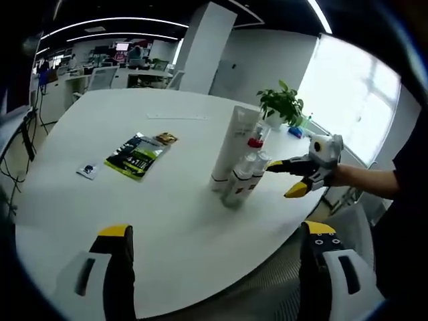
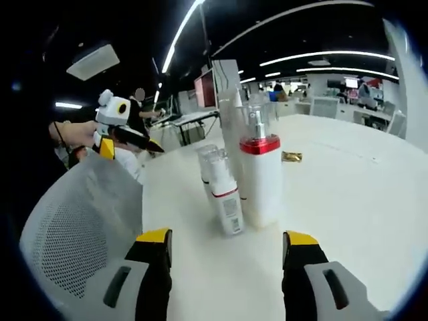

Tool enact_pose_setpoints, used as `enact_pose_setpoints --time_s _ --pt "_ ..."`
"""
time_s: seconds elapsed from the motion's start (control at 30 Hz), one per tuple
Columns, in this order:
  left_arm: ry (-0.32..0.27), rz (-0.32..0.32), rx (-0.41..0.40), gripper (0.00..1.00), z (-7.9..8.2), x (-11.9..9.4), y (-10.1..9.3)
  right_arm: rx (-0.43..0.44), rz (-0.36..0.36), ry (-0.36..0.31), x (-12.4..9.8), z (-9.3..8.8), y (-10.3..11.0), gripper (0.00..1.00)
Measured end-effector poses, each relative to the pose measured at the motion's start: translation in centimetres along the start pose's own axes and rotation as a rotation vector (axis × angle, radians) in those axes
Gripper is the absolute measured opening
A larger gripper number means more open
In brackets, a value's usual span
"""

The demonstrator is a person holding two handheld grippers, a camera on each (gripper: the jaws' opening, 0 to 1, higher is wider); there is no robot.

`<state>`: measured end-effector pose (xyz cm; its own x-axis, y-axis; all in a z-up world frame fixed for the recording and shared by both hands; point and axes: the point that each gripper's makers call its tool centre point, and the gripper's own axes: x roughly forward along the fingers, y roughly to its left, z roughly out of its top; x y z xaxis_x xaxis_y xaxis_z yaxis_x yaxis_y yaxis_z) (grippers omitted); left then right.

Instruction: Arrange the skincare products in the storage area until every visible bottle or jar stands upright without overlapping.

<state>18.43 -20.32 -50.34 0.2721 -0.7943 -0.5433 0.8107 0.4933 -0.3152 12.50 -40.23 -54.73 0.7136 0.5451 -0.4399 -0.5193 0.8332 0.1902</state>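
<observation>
- bottles point(image 1: 241, 174) stand upright, clustered on the white table point(image 1: 134, 221).
- left gripper point(image 1: 214, 267) and right gripper point(image 2: 224, 251) both gape wide, holding nothing.
- green packet point(image 1: 136, 157), plant point(image 1: 282, 103) and mesh chair point(image 2: 73, 221) are nearby.

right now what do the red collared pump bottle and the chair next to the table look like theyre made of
The white pump bottle with the red collar looks like smooth plastic: opaque matte body, glossy red band, clear cap over the pump, though frosted glass can't be excluded. The pale grey chair looks like perforated moulded plastic or mesh; fine holes dot its back.
</observation>
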Motion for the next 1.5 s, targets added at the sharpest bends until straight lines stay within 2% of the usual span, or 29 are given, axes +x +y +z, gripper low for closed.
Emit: enact_pose_setpoints --time_s 0.27,0.4,0.6,0.8,1.07,1.17,1.27,1.33,1.4,1.43,1.47,1.5 --pt "0.004 0.013 -0.014 0.99 -0.1 -0.2 0.1 0.009 -0.047 -0.017 -1.1 0.3 0.9 0.78" --pt "0.009 0.002 -0.012 0.99 0.0 -0.1 0.5 0.075 -0.085 -0.084 -1.7 1.6 1.2 0.83" --pt "0.007 -0.013 -0.013 0.99 0.5 0.1 1.5 0.12 -0.133 -0.118 -2.2 2.7 2.1 0.9" --pt "0.008 -0.029 -0.022 0.99 0.4 -0.7 2.2 0.153 -0.171 -0.102 -1.9 2.6 3.2 0.98" --pt "0.023 -0.026 -0.04 0.98 -1.0 -2.8 4.1 0.185 -0.209 -0.106 -1.3 3.3 4.6 0.99" --pt "-0.011 -0.044 -0.065 0.97 -0.3 -3.1 4.3 0.174 -0.242 -0.098 -1.1 3.3 4.3 0.99" --pt "-0.005 -0.047 -0.016 0.97 -0.1 -3.1 4.5 0.169 -0.271 -0.092 -1.1 3.7 4.5 0.99" --pt "0.001 -0.051 0.027 0.97 0.0 -3.5 4.4 0.159 -0.291 -0.112 -1.2 4.2 4.8 0.99" --pt "-0.007 -0.058 0.03 0.98 -0.2 -3.7 4.6 0.154 -0.304 -0.115 -1.1 4.4 5.2 0.99" --pt "-0.01 -0.06 0.027 0.97 -0.2 -3.8 4.8 0.15 -0.313 -0.106 -1.0 4.3 5.0 0.99" --pt "-0.018 -0.063 0.013 0.96 0.0 -3.8 4.7 0.115 -0.349 -0.066 -1.3 3.8 4.5 0.99" --pt "-0.027 -0.062 0.007 0.96 0.2 -3.9 4.8 0.127 -0.363 -0.064 -1.4 3.9 4.6 0.99"
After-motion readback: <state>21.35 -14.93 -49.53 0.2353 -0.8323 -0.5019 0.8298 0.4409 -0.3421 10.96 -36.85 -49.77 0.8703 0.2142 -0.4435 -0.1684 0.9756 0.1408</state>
